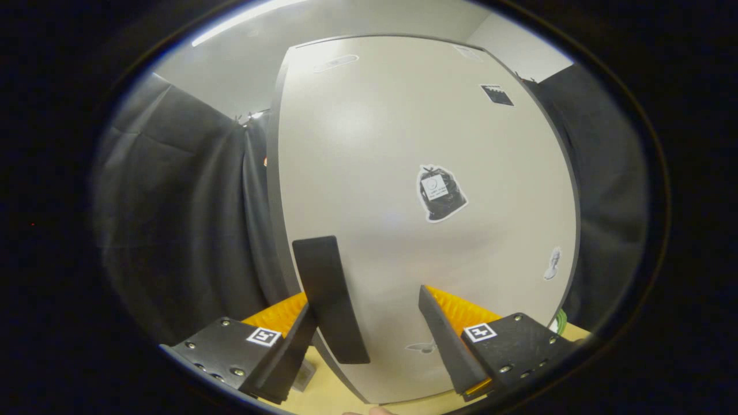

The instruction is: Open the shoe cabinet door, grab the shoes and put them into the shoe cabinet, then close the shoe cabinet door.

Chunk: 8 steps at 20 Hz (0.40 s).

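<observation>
A: Door [403, 173] of the cabinet is right ahead of your jaws [375, 300], pale and taking up most of the scene, with a bag sticker [440, 193] on it, right of middle.

B: And your jaws?

A: Released, spread wide. Your left finger [328, 294] lies over the door's left edge, near its low part; the right finger [447, 340] sits in front of the door face. Whether either touches the door, I cannot tell.

B: Around it?

A: Dark cloth [173, 230] on the left and right, and a light table [334, 397] near you, under the fingers.
</observation>
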{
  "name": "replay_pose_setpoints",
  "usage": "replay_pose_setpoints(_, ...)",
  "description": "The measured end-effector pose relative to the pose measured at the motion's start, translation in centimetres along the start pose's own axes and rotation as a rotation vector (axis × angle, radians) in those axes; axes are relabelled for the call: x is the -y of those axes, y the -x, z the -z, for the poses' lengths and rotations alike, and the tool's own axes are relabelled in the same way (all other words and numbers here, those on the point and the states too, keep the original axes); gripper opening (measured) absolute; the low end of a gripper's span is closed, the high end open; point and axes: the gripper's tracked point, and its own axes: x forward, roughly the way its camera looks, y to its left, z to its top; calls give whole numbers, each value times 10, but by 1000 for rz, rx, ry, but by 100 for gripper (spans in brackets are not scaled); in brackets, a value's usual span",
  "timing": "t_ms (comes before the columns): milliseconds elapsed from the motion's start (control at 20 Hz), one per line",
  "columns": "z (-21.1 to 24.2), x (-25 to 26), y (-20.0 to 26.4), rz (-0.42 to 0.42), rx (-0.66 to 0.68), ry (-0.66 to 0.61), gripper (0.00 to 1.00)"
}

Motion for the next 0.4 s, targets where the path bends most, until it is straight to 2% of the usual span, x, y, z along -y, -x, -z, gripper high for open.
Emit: replay_pose_setpoints(400, 1, 0, 0, 12, 20, 11, 99)
